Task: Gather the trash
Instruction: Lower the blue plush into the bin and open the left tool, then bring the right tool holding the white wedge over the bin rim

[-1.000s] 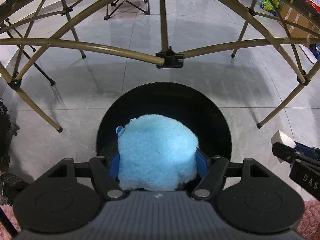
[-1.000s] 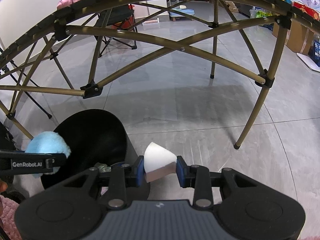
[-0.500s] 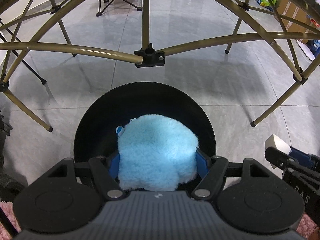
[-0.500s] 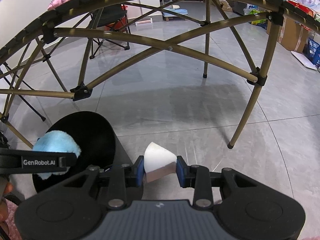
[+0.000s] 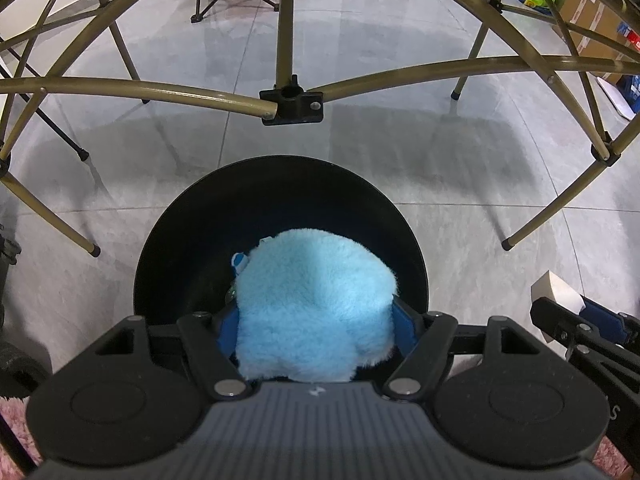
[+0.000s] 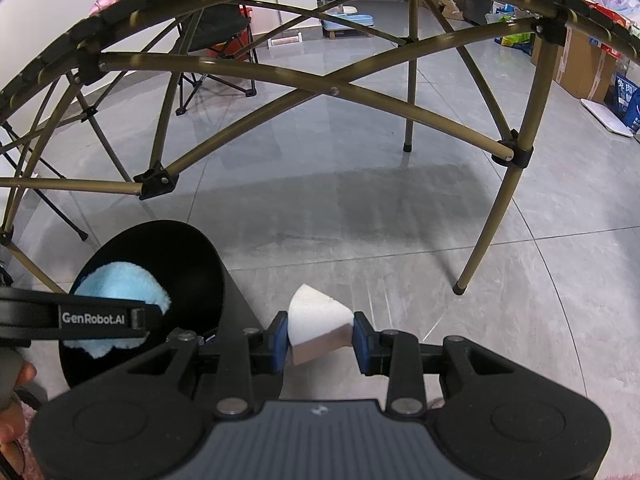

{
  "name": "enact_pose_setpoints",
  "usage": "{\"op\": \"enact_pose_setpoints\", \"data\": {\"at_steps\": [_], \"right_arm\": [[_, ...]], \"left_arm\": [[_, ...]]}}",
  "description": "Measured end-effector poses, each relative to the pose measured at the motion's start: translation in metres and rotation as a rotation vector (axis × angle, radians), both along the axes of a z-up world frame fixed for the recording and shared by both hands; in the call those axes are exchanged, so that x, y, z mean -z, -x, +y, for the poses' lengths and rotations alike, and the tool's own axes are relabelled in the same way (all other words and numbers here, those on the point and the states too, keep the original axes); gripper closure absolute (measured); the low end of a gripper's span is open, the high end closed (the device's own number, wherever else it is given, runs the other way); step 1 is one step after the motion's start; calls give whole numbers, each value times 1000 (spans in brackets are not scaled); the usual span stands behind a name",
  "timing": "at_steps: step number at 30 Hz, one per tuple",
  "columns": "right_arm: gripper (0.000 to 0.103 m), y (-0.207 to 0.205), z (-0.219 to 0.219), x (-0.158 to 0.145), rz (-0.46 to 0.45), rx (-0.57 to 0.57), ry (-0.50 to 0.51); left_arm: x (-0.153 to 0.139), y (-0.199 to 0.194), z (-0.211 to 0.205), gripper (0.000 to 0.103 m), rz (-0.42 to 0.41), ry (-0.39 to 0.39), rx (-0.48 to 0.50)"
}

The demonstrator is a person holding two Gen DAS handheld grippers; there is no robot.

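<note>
Two views gave me different halves of the scene. From my left wrist I looked almost straight down into the black bin, with the blue fluffy pad filling the gap of my left gripper; the jaws had just been opening a little, yet both blue pads seemed to touch the fluff at its sides, so I could not be sure how firmly it was held. That view hid the bin's floor behind the pad, and only a glint showed beside it, too small to name. At its right edge my right gripper was cut off, showing one finger and a pale corner of the foam. From my right wrist the foam wedge was plain, white on top and pinkish below, clamped tight between nearly closed jaws of the right gripper above the grey floor, just beside the bin. There the left gripper appeared side on as a labelled black bar crossing the blue pad, which sat over the bin's mouth; its jaws were not readable from that side. A bit of my hand showed at the left edge. Brass table legs crossed both views.
</note>
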State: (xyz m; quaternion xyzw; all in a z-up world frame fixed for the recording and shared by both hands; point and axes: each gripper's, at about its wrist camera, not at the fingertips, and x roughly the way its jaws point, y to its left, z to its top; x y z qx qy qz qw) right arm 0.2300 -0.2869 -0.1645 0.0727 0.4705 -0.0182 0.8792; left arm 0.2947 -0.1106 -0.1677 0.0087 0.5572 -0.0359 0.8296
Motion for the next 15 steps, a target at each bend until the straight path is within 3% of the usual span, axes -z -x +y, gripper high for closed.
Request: {"op": "enact_pose_setpoints", "data": {"at_steps": [4,8,15], "right_arm": [[71,0,0,0,0,1,1],[71,0,0,0,0,-1,1],[71,1,-1,1,0,-2,4]], "left_arm": [[0,0,1,22,3,6,-13],[0,-1,4,2,1,4,-32],[2,-2,7,0,14,-5,-48]]}}
